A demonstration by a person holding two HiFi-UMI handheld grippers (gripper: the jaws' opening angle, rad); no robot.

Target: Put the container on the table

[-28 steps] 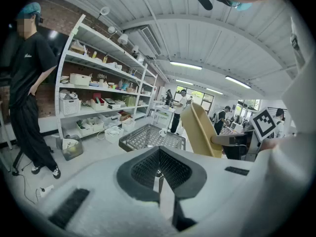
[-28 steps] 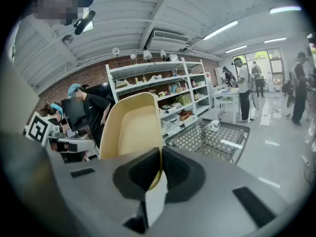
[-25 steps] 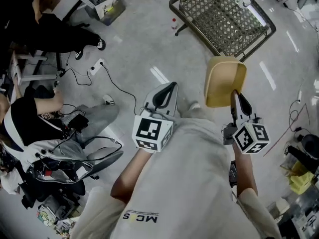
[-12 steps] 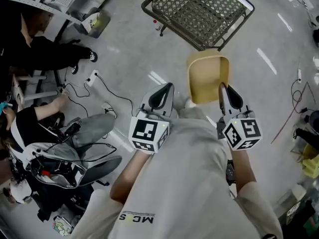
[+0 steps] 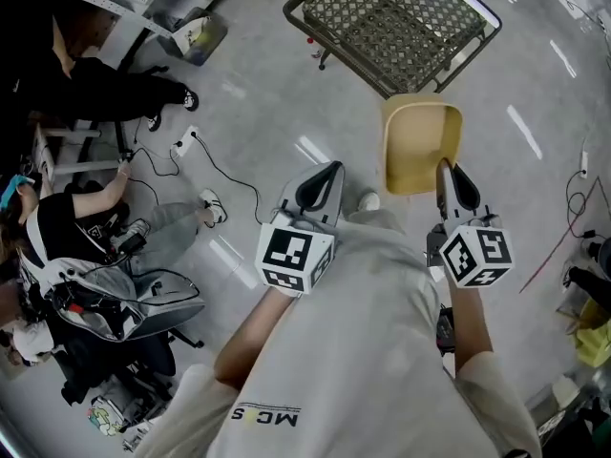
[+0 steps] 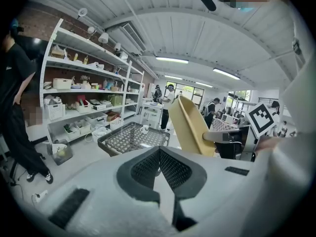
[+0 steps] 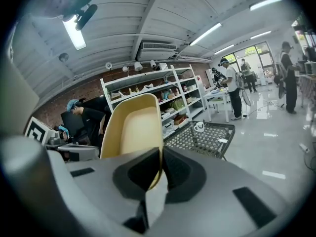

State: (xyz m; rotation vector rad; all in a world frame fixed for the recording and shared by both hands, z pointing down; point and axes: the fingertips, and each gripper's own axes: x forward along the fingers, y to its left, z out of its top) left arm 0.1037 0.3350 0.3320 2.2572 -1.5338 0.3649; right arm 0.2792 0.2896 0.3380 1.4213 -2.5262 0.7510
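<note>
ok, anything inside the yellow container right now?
Nothing visible: the container shows a bare tan interior in both the right gripper view and the head view. The right gripper, jaws shut on the near rim, covers the strip of interior behind them, so that part can't be checked.

Past our left gripper [image 6: 159, 151], jaws pressed together on nothing, we see the tan container [image 6: 190, 127] tilted in the air, just right of the mesh table [image 6: 129, 138].

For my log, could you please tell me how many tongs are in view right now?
2. The left tongs are shut on nothing above the floor; the right tongs, beside them, grip the rim of the tan container. None seem hidden.
</note>
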